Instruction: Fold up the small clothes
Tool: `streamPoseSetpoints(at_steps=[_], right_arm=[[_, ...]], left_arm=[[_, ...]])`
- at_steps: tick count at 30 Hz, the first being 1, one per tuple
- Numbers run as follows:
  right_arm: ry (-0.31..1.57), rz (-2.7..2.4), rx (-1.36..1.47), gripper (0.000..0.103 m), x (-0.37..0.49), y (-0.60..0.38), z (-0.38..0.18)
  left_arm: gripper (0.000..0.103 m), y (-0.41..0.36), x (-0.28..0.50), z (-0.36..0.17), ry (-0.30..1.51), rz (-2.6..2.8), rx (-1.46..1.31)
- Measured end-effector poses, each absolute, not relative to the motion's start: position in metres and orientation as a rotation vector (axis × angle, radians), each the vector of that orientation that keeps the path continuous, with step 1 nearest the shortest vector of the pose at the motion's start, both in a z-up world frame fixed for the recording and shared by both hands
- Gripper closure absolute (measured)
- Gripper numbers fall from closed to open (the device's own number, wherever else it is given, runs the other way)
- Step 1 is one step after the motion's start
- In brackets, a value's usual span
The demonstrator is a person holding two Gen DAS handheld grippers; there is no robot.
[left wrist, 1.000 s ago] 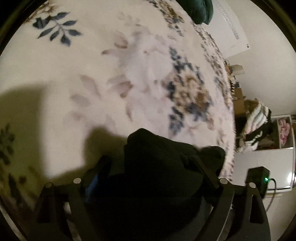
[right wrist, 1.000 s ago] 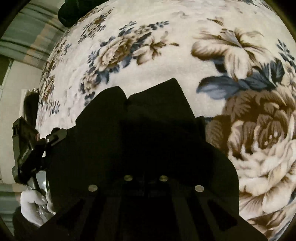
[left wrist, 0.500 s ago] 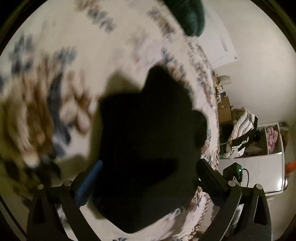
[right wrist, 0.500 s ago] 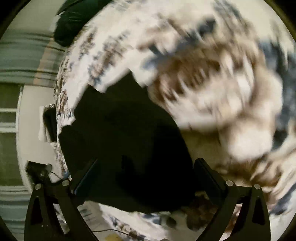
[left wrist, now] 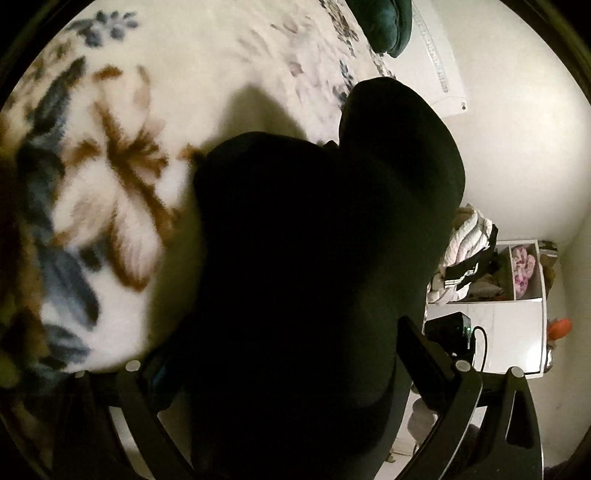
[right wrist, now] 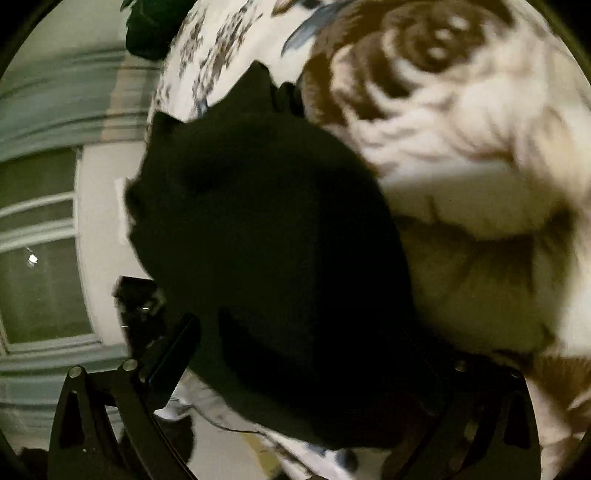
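A small black garment [left wrist: 314, 258] lies on the floral blanket [left wrist: 122, 177] near its edge and fills the middle of both views. My left gripper [left wrist: 284, 354] is open, its fingers wide apart on either side of the garment, not holding it. In the right wrist view the same black garment [right wrist: 266, 251] lies between the wide-open fingers of my right gripper [right wrist: 306, 354], which is also empty. The near part of the cloth hides the fingertips in both views.
A dark green cushion [left wrist: 388, 22] lies at the far end of the bed. Beyond the bed's edge are a white shelf unit [left wrist: 517, 295] with piled clothes [left wrist: 465, 258], a black charger [left wrist: 450, 328], and a window with curtains [right wrist: 44, 221].
Both grippers went from shut on the black garment to open and let it go on the blanket. Both have pulled back and swung over the cloth.
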State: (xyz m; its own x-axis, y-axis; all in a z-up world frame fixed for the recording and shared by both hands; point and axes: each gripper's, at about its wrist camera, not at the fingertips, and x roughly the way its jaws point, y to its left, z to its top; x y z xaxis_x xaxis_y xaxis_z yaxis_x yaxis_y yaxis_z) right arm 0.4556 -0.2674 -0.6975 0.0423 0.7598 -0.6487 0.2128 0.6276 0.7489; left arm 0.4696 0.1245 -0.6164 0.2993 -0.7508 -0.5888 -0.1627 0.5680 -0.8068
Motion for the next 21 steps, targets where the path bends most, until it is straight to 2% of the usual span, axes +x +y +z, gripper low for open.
streamPoseSetpoints(at_steps=[7,9,10,11,12,13,17,21], right_arm=[[1.456,0.577,0.943,0.0,0.456,-0.257,-0.696],[1.454,0.554,0.951,0.0,0.457,-0.254,-0.699],[1.438,0.538,0.961,0.0,0.457,-0.253,-0.699],[1.43,0.519,0.963,0.009,0.456,-0.252,-0.698],[1.428,0.499,0.954,0.035,0.456,-0.252,-0.697],[1.435,0.468,0.924,0.051,0.455,-0.251,-0.696],[1.384,0.437,0.917,0.076,0.444,-0.253,-0.683],[1.338,0.426,0.888,0.079,0.437,-0.257,-0.661]], left_arm=[[0.0,0.111,0.481,-0.611,1.22,-0.505,-0.904],[0.007,0.109,0.481,-0.606,1.204,-0.515,-0.887],[0.015,0.109,0.48,-0.603,1.187,-0.518,-0.884],[0.024,0.11,0.478,-0.599,1.172,-0.524,-0.885],[0.027,0.112,0.477,-0.596,1.161,-0.524,-0.887],[0.032,0.113,0.476,-0.593,1.154,-0.527,-0.889],[0.042,0.106,0.474,-0.575,1.14,-0.534,-0.822],[0.044,0.103,0.477,-0.548,1.101,-0.538,-0.802]])
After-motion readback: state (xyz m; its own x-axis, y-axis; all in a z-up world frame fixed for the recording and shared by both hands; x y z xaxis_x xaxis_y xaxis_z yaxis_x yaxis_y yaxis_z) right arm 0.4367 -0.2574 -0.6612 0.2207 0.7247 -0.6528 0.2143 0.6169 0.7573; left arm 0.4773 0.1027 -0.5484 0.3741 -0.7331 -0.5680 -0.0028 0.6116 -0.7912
